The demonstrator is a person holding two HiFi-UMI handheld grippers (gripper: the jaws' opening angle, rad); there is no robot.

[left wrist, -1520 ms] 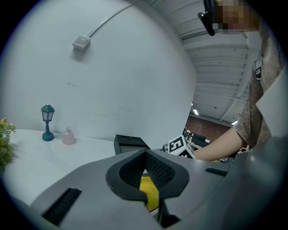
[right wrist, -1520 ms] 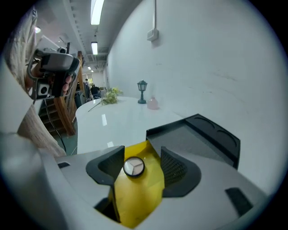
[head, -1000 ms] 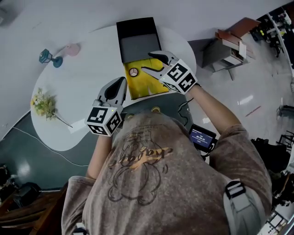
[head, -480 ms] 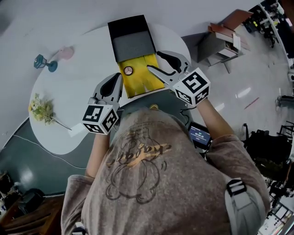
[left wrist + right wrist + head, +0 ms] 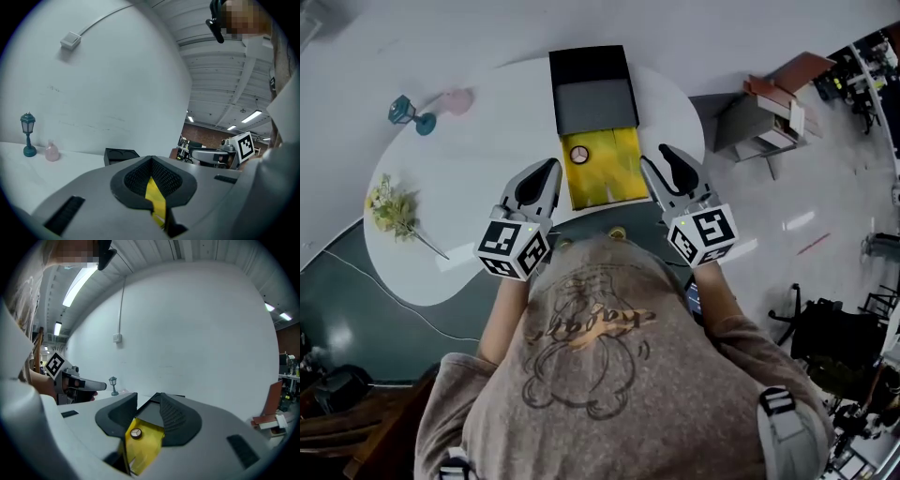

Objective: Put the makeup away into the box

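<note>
the compact [image 5: 578, 156] lies in the box [image 5: 589, 67] at upper centre; we judge only closing it is left. our left gripper [image 5: 553, 167] is closed, empty; our right gripper [image 5: 653, 155], narrow, has just been closing on nothing.

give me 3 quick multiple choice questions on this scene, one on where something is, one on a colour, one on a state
1. Where does the small round piece lie?
A) on the yellow tray
B) on the floor
C) on a chair

2. What colour is the little lantern?
A) red
B) teal
C) orange

3. The right gripper is:
A) shut on the lantern
B) shut on the round piece
C) open and empty

Answers:
1 A: it sits near the tray's left edge in the head view.
2 B: its post and top both show teal.
3 C: its jaws have just been closing but stand apart, with nothing between them.
</note>
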